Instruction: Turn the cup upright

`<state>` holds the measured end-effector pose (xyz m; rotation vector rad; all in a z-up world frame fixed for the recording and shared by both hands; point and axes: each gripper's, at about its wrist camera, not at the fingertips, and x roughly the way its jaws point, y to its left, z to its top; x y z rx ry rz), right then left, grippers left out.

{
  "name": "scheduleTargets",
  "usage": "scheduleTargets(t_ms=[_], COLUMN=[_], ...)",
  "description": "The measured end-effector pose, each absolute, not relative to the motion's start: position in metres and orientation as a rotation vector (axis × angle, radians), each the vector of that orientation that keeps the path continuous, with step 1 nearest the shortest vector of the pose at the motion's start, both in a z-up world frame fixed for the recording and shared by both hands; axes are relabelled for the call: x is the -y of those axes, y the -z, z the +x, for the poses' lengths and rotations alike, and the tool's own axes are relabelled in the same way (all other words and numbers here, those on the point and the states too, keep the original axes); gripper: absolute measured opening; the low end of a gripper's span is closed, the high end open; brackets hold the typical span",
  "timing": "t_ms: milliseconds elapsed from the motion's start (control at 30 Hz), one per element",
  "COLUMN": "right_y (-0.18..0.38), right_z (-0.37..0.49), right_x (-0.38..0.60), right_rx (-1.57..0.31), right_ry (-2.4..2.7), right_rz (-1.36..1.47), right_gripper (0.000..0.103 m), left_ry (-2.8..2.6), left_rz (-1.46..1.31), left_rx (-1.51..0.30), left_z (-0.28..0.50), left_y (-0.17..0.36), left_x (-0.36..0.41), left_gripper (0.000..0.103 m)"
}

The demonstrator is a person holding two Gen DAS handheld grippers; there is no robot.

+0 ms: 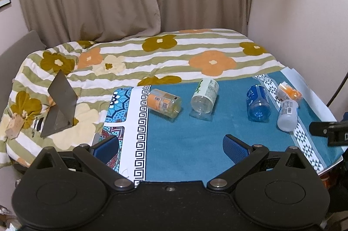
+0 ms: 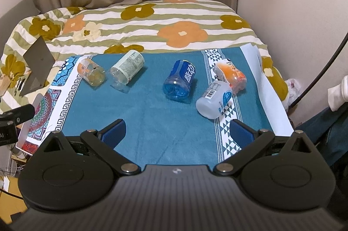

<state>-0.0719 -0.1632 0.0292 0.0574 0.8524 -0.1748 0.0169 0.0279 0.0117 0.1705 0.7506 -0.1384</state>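
Several cut-bottle cups lie on their sides on a teal cloth (image 1: 195,144) (image 2: 152,122). From left to right: an orange-label cup (image 1: 164,102) (image 2: 91,72), a green-label clear cup (image 1: 205,95) (image 2: 128,67), a blue cup (image 1: 257,102) (image 2: 180,78), a white frosted cup (image 1: 287,114) (image 2: 214,99) and an orange-print cup (image 1: 289,92) (image 2: 231,75). My left gripper (image 1: 170,147) is open and empty, nearer than the cups. My right gripper (image 2: 177,133) is open and empty, nearer than the blue and white cups.
A flowered striped blanket (image 1: 152,57) (image 2: 152,20) covers the bed behind the cloth. A grey folded stand (image 1: 61,107) (image 2: 37,65) sits at the left. Curtains and walls lie behind. A black cable (image 2: 322,70) hangs at the right. The other gripper shows at the view edges (image 1: 330,131) (image 2: 13,120).
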Motion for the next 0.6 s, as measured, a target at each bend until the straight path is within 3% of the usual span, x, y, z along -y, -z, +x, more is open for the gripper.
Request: scheduleTargets(t_ms=[600], right_y=[0.034], right_z=[0.022], right_x=[0.263], right_rx=[-0.953], right_ry=[0.278], right_rz=[0.283], right_gripper=[0.103], left_ry=[0.136], left_rz=[0.161], left_rx=[-0.811], left_z=[0.082], left_y=[0.042], left_x=[-0.006], left_gripper=[0.103])
